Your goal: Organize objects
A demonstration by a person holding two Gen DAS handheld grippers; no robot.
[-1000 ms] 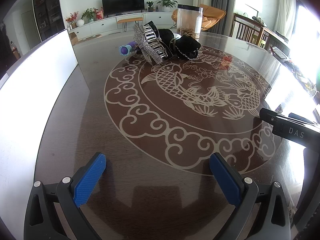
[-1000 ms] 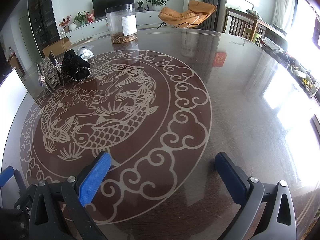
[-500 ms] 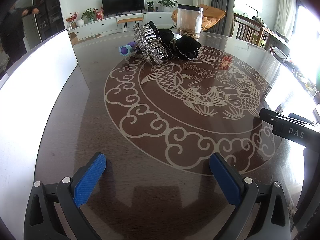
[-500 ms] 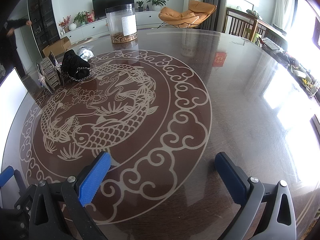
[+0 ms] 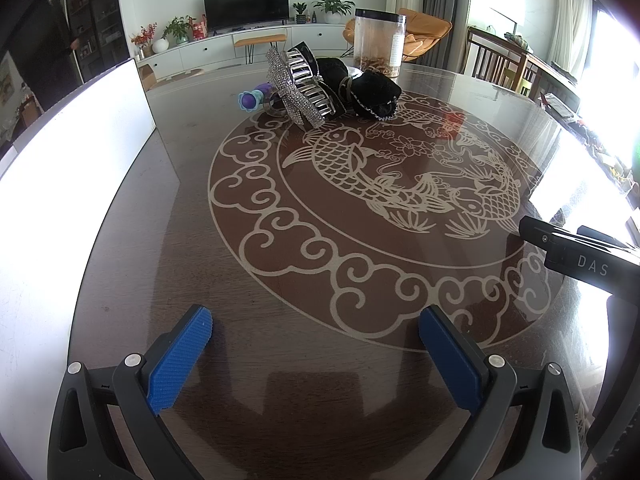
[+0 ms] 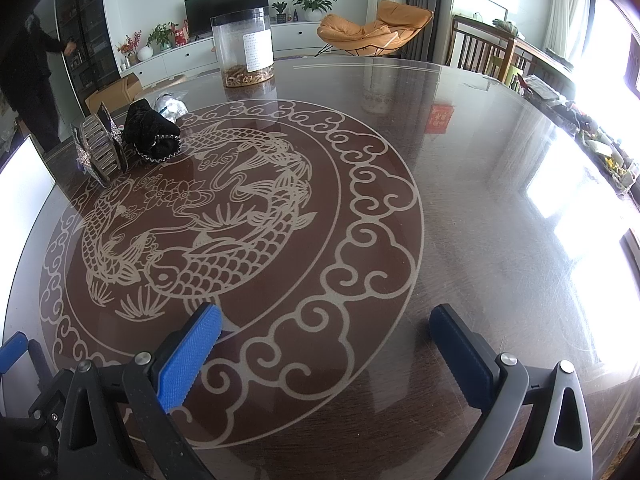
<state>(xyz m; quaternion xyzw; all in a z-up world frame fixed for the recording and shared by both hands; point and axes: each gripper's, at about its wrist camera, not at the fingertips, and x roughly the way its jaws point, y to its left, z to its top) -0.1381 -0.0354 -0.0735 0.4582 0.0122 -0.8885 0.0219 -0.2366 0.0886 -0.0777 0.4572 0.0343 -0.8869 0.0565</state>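
We judged that organizing had not yet begun: both tongs were empty and the pile lay well apart from them. The worktop, one dark glossy round with a pale fish pattern, filled most of both views. One white panel ran along the left of the left wrist view.

The left tongs stood wide at the bottom of that view, nothing between the blue pads. The right tongs stood equally wide at the bottom of the right wrist view.

At the upper middle of the left view stood one clear jar. Just in front of it lay the task's things, clustered and touching: one black fabric piece, one large rhinestone hair claw, and one small purple item at the pile's left. A clear wrapper may have lain behind; we could not tell.

The next move, we thought, called for reaching up the frame to the cluster and closing on one piece, probably the claw.
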